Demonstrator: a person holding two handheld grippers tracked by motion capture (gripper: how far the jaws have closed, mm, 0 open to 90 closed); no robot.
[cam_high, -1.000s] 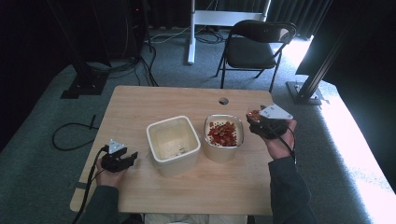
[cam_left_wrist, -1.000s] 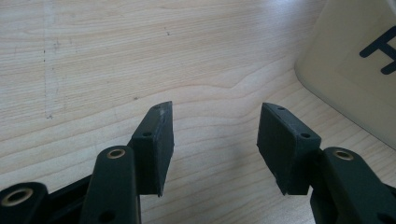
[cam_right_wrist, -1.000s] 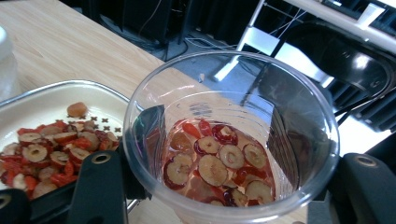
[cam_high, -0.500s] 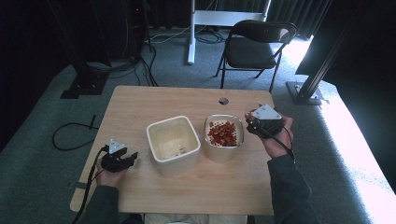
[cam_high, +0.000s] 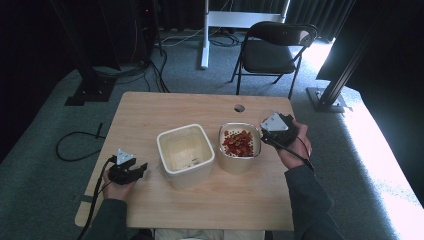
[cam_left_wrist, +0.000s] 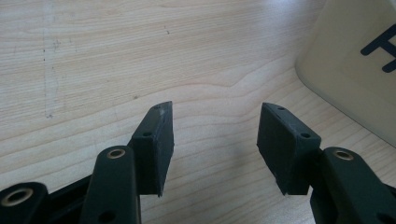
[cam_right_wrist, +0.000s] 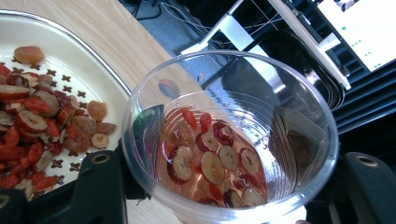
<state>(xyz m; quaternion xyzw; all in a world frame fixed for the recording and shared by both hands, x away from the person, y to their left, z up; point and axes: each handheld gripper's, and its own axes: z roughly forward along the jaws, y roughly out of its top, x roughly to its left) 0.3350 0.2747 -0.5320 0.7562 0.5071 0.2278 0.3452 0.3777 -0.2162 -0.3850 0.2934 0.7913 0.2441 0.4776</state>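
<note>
Clear plastic, ribbed near its base, forms the cup (cam_right_wrist: 229, 140) clamped between the jaws of the right gripper (cam_right_wrist: 229, 196), which a person's right hand (cam_high: 295, 147) holds at the right edge of a pale wooden table (cam_high: 150, 110). Seen from the right gripper view, the cup is tilted, its mouth turned toward the camera, and sliced red dried fruit (cam_right_wrist: 210, 163) lies along its lower wall. The jaws are drawn in tight against the cup's sides, one dark jaw visible through the plastic at the left.

Just beside the cup, to its left in the high view, sits a cream square container (cam_high: 227, 157) heaped with more red and orange dried fruit (cam_high: 239, 143). The cup is at that container's right rim; whether it touches the rim cannot be told. A second, larger cream container (cam_high: 172, 172), nearly bare inside, stands close to the first one's left, near the table's centre.

At the table's left front, the left gripper (cam_left_wrist: 215, 135) rests low over bare wood in the person's left hand (cam_high: 117, 187), its jaws spread wide with nothing between them. A corner of the larger container, bearing a dark printed mark, shows at the right of the left gripper view, apart from the jaws. A black folding chair (cam_high: 275, 50) stands on the grey carpet beyond the table.
</note>
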